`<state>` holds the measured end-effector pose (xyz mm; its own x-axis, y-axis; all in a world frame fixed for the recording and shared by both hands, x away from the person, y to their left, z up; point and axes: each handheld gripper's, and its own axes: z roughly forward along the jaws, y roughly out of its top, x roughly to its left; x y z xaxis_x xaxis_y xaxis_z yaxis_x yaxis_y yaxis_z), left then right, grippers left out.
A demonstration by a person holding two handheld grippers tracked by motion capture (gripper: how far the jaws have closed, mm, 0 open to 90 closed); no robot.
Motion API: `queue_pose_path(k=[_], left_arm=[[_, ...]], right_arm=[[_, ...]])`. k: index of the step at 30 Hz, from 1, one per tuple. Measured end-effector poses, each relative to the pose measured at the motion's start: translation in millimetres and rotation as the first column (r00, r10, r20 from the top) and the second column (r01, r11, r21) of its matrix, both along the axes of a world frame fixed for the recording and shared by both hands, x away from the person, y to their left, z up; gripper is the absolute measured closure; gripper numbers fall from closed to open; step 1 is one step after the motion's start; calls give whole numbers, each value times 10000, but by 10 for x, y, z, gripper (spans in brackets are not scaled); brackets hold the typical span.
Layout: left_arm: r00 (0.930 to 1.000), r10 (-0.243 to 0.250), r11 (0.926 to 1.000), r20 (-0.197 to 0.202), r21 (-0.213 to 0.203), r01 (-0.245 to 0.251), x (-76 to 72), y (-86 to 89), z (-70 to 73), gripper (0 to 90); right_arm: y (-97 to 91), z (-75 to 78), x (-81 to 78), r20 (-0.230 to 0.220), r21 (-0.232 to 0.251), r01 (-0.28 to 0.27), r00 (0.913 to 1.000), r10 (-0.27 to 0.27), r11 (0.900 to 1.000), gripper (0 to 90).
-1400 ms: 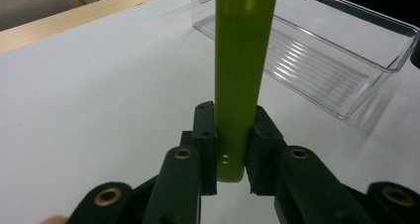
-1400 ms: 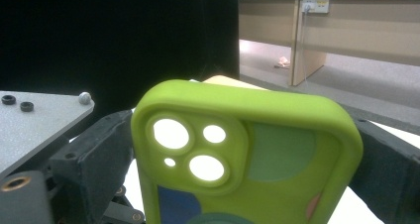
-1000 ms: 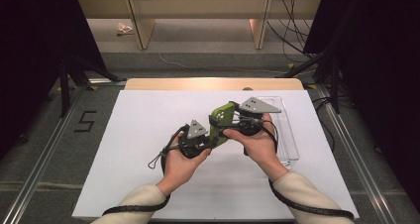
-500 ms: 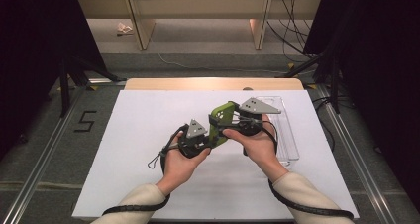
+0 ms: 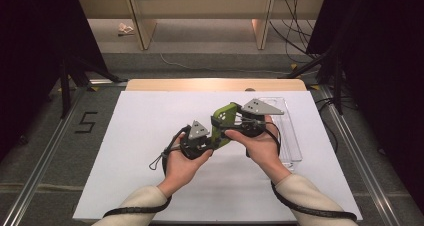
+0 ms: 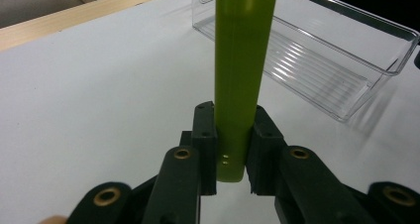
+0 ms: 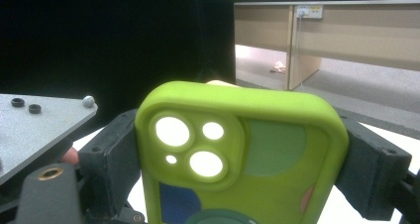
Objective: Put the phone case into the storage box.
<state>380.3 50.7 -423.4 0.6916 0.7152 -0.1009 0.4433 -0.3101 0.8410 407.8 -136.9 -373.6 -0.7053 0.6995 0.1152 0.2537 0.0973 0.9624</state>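
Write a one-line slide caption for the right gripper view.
Right claw grips a lime-green phone case across its width, camera cutouts facing the lens.

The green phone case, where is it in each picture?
High view: the green phone case is mid-table, held between the left gripper and the right gripper.
Left gripper view: it stands edge-on, a tall green strip clamped between the black jaws.
Right gripper view: its back with the camera holes sits low in the middle, between the jaws.
Shared landmark: the white table.
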Motion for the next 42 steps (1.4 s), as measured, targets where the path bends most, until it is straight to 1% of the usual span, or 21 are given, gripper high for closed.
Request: queue_pose_path(k=[12, 14, 16, 19, 21, 23, 24, 25, 26, 29, 30, 31, 32, 35, 37, 38, 41, 42], left_arm=[[9998, -88, 9999, 171, 72, 86, 1, 6, 2, 758], [9998, -126, 9999, 165, 121, 124, 2, 7, 2, 744], [9996, -185, 9997, 196, 145, 183, 4, 9, 0, 710], [9993, -293, 9994, 211, 188, 289, 9, 16, -4, 647], [9990, -396, 9988, 213, 310, 389, 12, 22, 0, 605], [9988, -453, 9986, 209, 286, 447, 11, 29, 1, 564], [9978, -644, 9974, 168, 341, 638, 14, 34, 2, 538], [9973, -703, 9969, 189, 360, 696, 13, 36, 3, 499], [9973, -679, 9970, 267, 390, 668, 7, 43, 5, 481], [9958, -891, 9950, 213, 463, 881, 4, 55, 13, 398], [9946, -1022, 9932, 190, 577, 1010, 0, 58, 14, 364], [9942, -1056, 9922, 197, 685, 1040, -4, 60, 15, 307], [9934, -1132, 9907, 186, 785, 1114, -10, 70, 19, 282], [9927, -1201, 9888, 95, 902, 1187, -17, 93, 30, 186], [9917, -1282, 9878, 95, 906, 1269, -25, 114, 41, 153], [9907, -1352, 9870, 137, 890, 1335, -29, 122, 44, 148], [9878, -1551, 9838, 119, 927, 1533, -46, 151, 54, 74], [9838, -1786, 9806, 173, 846, 1766, -57, 169, 52, 61]], right_arm=[[-6, 15, -5, 6, 12, 0, 10000, 0, 10000, 169], [-10, 19, -6, 43, -9, 55, 10000, -55, 10000, 169], [-19, 27, -3, 109, -7, 116, 9999, -115, 9999, 169], [-38, 42, 0, 127, 29, 156, 9998, -156, 9999, 169], [-50, 47, 4, 136, 36, 168, 9998, -169, 9999, 170], [-58, 51, 7, 143, 48, 190, 9997, -190, 9998, 170], [-62, 54, 9, 148, 49, 203, 9997, -204, 9998, 170], [-68, 58, 11, 149, 44, 201, 9997, -201, 9998, 170], [-71, 59, 13, 158, 45, 213, 9996, -213, 9998, 170], [-84, 68, 17, 164, 49, 267, 9995, -268, 9996, 170], [-87, 70, 17, 164, 49, 283, 9995, -284, 9996, 170], [-92, 75, 19, 164, 55, 291, 9994, -292, 9996, 170], [-95, 79, 19, 163, 65, 302, 9994, -303, 9995, 170], [-112, 94, 24, 198, 79, 375, 9991, -376, 9993, 170], [-124, 100, 27, 202, 85, 413, 9989, -415, 9991, 170], [-127, 102, 27, 196, 97, 420, 9989, -422, 9991, 170], [-138, 113, 29, 219, 106, 459, 9987, -461, 9989, 170], [-141, 115, 29, 217, 102, 468, 9987, -471, 9988, 170]])
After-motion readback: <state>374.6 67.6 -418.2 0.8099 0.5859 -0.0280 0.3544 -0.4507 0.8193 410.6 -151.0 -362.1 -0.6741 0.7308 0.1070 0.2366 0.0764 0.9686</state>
